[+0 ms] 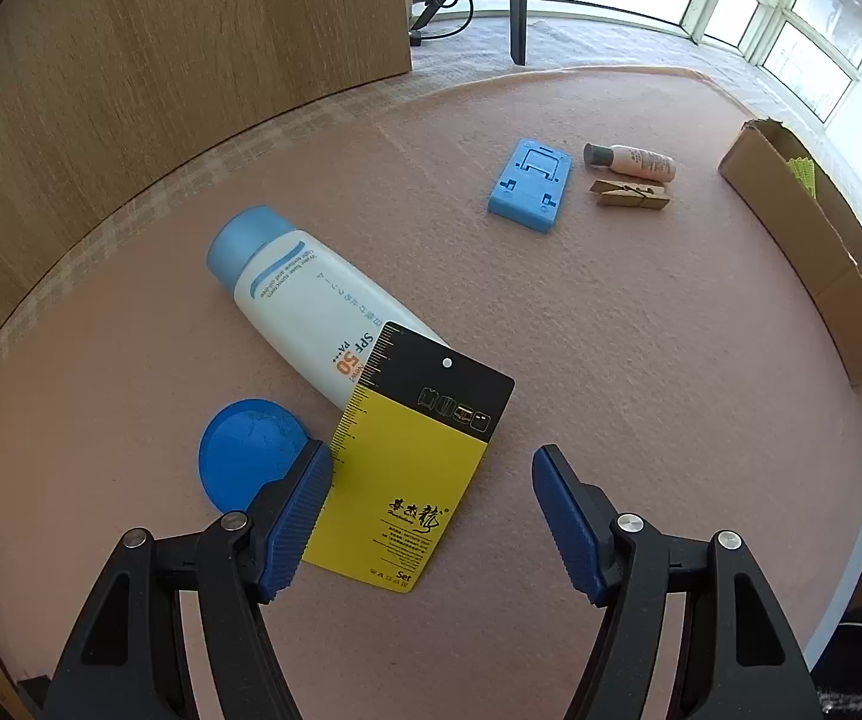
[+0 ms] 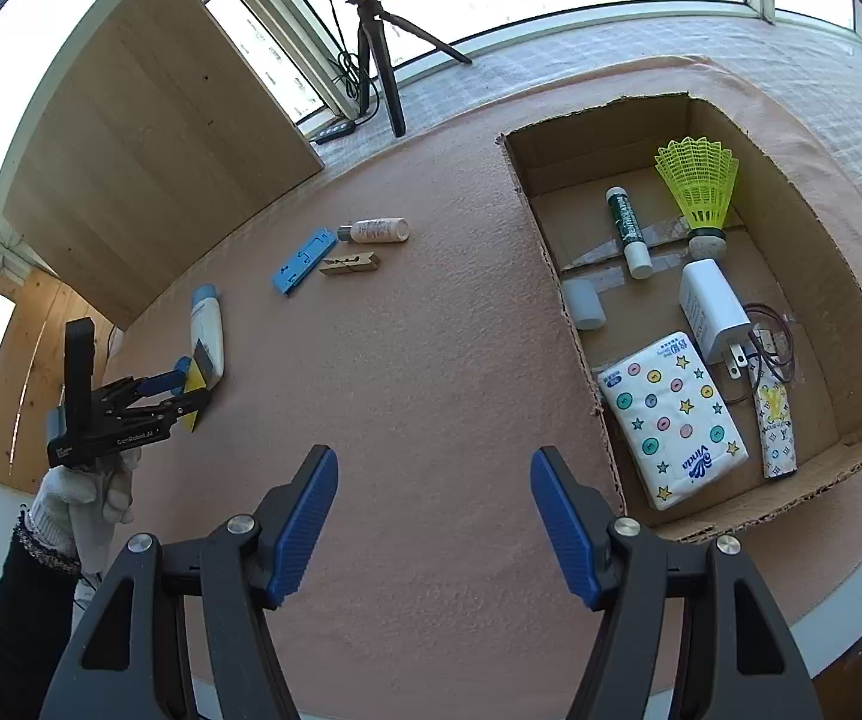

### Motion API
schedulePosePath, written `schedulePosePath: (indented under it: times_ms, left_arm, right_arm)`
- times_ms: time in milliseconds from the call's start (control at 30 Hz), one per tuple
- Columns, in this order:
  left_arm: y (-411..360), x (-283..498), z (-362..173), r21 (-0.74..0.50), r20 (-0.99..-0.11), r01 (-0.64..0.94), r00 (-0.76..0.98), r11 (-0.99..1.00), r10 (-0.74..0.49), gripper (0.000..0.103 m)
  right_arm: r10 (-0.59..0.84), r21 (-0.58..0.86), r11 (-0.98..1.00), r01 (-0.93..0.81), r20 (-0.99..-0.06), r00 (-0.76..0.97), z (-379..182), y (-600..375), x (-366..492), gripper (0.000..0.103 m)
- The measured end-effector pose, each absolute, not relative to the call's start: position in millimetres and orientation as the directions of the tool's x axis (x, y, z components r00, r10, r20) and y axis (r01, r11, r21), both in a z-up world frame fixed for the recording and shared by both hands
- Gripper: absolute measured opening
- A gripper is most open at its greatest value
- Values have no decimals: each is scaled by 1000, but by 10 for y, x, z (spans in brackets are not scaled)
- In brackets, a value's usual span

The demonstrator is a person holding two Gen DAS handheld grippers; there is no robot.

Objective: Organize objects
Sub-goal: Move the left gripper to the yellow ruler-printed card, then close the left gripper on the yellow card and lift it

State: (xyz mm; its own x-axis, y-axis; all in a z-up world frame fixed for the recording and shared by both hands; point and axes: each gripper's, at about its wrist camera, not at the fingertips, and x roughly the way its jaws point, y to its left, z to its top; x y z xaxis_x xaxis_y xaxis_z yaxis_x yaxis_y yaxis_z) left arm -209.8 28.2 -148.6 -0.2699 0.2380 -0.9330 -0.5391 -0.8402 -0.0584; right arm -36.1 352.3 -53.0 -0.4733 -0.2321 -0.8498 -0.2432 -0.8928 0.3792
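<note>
Currently left gripper [image 1: 432, 462] sits low over the pink table [image 1: 640, 360], jaws apart, nothing pinched; a yellow-black card [image 1: 413, 468] lies between them at lower centre, its left edge touching the left pad. Card's top corner overlaps a white sunscreen bottle [image 1: 299, 300] lying flat; blue round lid [image 1: 248, 450] just left of the card. Upper right: blue plastic stand [image 1: 529, 185], small pink bottle [image 1: 631, 162], wooden clothespin [image 1: 631, 195] close together. Right gripper [image 2: 433, 471] hangs above bare table, jaws open, empty. Cardboard box [image 2: 838, 276] at right holds a shuttlecock [image 2: 697, 186], tissue pack [image 2: 673, 420], white charger [image 2: 712, 312], green tube [image 2: 627, 228].
</note>
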Motion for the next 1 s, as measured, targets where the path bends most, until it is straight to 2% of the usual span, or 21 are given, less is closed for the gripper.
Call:
schedulePosePath:
  times_ms: [133,367,533,667,1000]
  left_arm:
    - [275,-2075,-1505,-46,-935,-540,-272,-840,226,70]
    - [265,-2040,-1495,-42,-935,-541,-274,-840,224,58]
    - [257,-2047,-1482,-29,-931,-543,-291,-839,221,58]
    - [239,-2108,-1474,-37,-929,-534,-293,-844,227,64]
    - [313,-2089,-1530,-27,-934,-555,-282,-831,219,64]
  right_arm:
    - [-238,381,-893,-240,-852,-466,-537,3500,-376,63]
    - [-245,380,-894,-236,-857,-454,-566,3475,-405,63]
    - [-255,381,-897,-224,-860,-443,-598,3421,-438,63]
    - [-270,392,-893,-220,-860,-434,-621,3405,-422,63]
    - [-279,398,-891,-219,-860,-426,-620,3419,-362,63]
